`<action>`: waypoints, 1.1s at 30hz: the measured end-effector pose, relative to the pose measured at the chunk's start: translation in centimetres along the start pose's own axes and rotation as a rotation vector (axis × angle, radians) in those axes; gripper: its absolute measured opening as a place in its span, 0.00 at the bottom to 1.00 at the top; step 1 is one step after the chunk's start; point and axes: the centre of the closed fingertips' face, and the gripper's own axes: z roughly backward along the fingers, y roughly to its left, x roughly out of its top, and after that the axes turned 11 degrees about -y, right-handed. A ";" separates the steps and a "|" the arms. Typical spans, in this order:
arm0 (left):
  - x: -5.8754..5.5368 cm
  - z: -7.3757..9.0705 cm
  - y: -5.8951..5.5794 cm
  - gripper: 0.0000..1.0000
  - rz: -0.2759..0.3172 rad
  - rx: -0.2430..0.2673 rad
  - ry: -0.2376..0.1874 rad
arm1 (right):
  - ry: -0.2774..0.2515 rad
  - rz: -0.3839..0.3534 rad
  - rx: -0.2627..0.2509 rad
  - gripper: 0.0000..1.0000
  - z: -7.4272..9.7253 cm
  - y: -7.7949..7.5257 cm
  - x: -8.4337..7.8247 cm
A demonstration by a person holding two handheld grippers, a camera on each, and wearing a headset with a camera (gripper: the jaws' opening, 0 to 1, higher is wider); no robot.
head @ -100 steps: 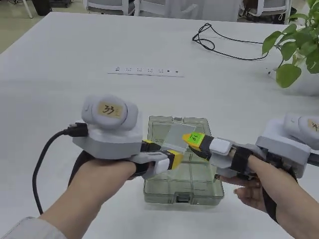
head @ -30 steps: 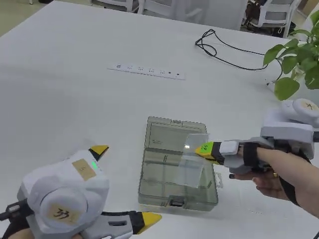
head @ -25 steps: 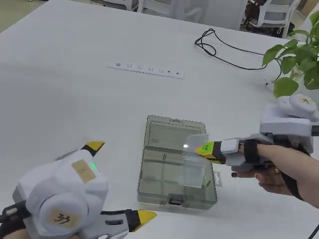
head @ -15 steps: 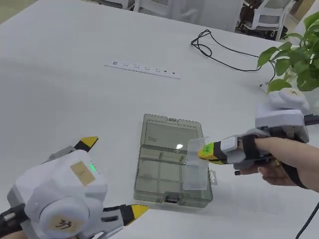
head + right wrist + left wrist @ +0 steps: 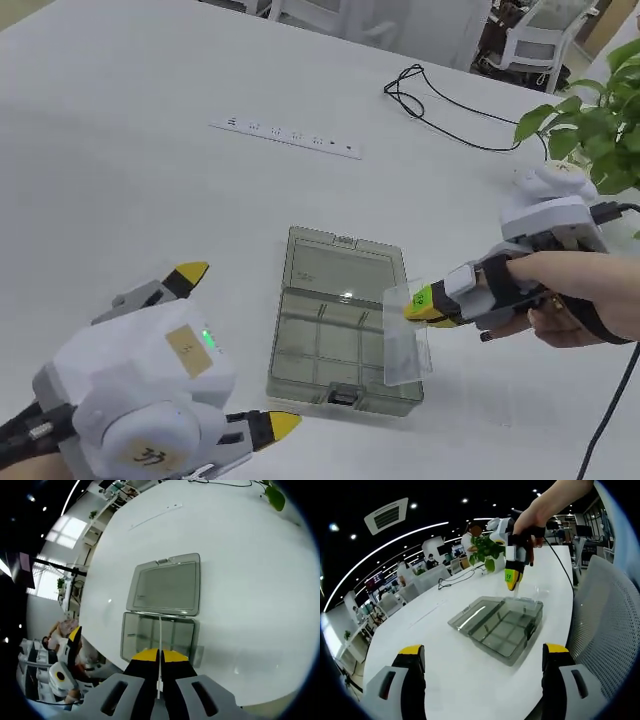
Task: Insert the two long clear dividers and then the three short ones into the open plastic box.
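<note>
The left gripper (image 5: 232,350) hangs nearest, its fingers spread wide and holding nothing. Beyond it the open plastic box (image 5: 300,385) sits on the white table (image 5: 120,180), lid flat behind. Over the box's right edge, the right gripper (image 5: 420,304) pinches a clear divider (image 5: 405,348) between closed fingers. Farther off lie a power strip (image 5: 285,138) and a black cable (image 5: 440,90).

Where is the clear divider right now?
In the head view the divider is pinched in the right tool, held over the right edge of the open box.
</note>
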 end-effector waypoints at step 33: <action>-0.7 0.2 0.4 0.93 -0.010 0.015 0.022 | 0.123 0.004 -0.134 0.02 -2.2 -0.4 -0.7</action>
